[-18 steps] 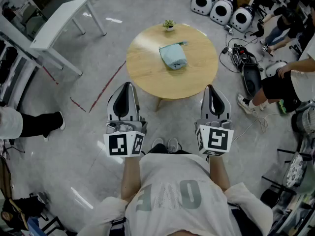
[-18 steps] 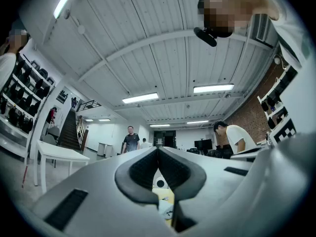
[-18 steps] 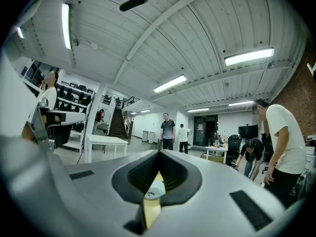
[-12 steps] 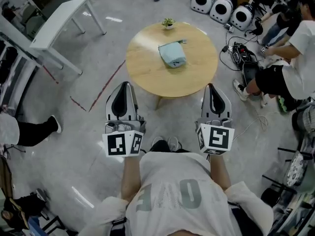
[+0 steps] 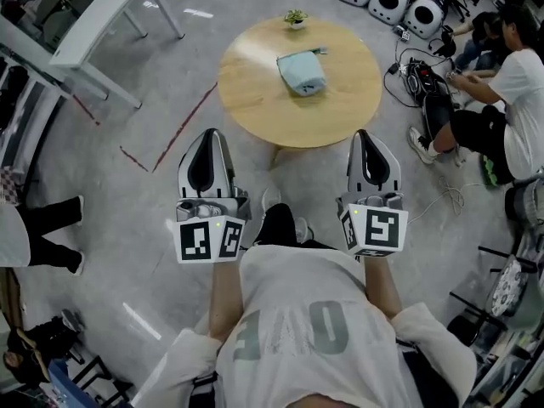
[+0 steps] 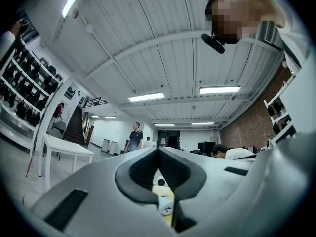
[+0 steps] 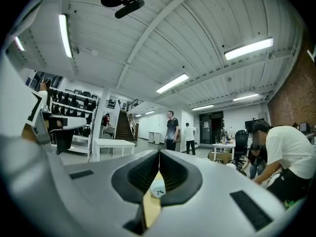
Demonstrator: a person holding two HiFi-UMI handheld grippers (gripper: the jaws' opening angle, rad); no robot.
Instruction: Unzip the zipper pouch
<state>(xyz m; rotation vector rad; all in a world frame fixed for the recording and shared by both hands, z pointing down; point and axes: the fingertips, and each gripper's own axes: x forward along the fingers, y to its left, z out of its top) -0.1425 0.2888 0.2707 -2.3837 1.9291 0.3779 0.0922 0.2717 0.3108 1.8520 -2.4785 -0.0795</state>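
A pale teal zipper pouch [image 5: 302, 73] lies near the middle of the round wooden table [image 5: 255, 113], its zipper pull at the far right corner. My left gripper [image 5: 206, 136] hovers short of the table's near-left edge, jaws shut and empty. On the other side, my right gripper [image 5: 366, 137] is held just off the near-right edge, also shut with nothing in it. Both gripper views look level across the room over closed jaws; the left gripper [image 6: 158, 149] and right gripper [image 7: 159, 153] show tips meeting. The pouch is hidden in both.
A small potted plant [image 5: 295, 17] stands at the table's far edge. A white table [image 5: 93, 36] is at the far left. At the right a seated person [image 5: 501, 100] works beside cables and gear [image 5: 421, 83]. White pod-like units [image 5: 391, 2] stand beyond.
The head view has shifted forward: the table and pouch sit slightly higher in frame. Both grippers have risen a little toward the table, still shut. Bystanders at left and right have moved.
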